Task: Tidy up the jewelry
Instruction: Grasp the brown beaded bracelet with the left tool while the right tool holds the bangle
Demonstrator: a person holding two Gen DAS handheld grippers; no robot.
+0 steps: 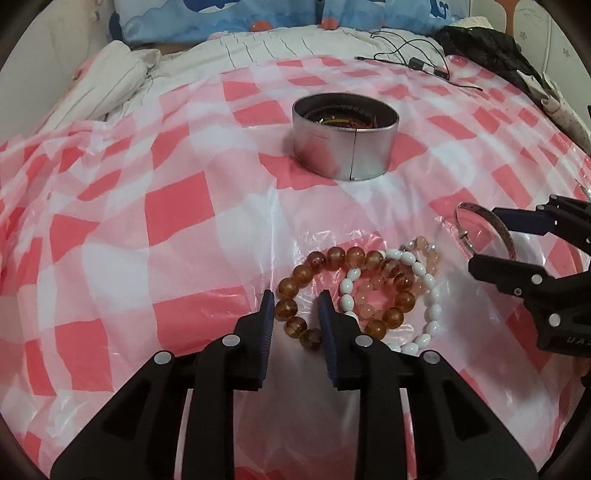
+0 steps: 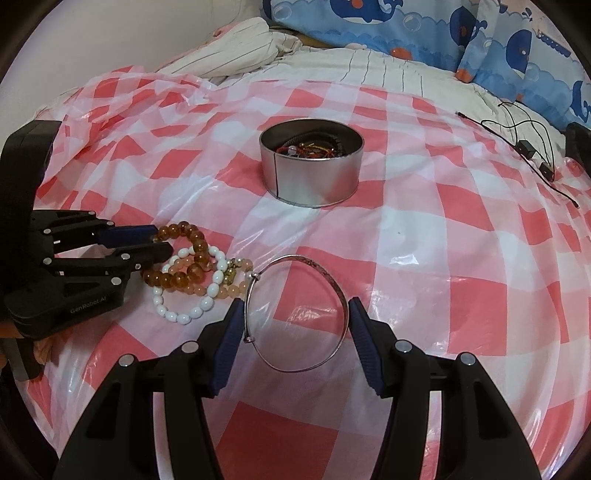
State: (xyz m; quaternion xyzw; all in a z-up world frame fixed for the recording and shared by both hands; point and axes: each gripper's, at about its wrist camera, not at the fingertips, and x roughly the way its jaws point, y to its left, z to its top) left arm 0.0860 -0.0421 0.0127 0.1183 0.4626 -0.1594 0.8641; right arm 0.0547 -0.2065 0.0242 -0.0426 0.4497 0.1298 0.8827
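Note:
A round silver tin (image 1: 345,138) with jewelry inside stands mid-bed; it also shows in the right wrist view (image 2: 311,166). An amber bead bracelet (image 1: 334,258), a white bead bracelet (image 1: 430,284) and a pale pink bead bracelet (image 1: 369,291) lie tangled on the cloth. My left gripper (image 1: 295,304) is open, its fingers astride the amber bracelet's near left beads (image 2: 177,230). A thin silver bangle (image 2: 332,280) lies flat. My right gripper (image 2: 293,314) is open, its fingers on both sides of the bangle, which also shows in the left wrist view (image 1: 480,214).
A pink-and-white checked plastic sheet (image 2: 424,258) covers the bed. Black cables with small boxes (image 2: 528,147) lie at the far right. Blue whale pillows (image 2: 406,29) and a striped quilt (image 2: 240,48) are at the back. Dark clothing (image 1: 491,48) lies at the far right corner.

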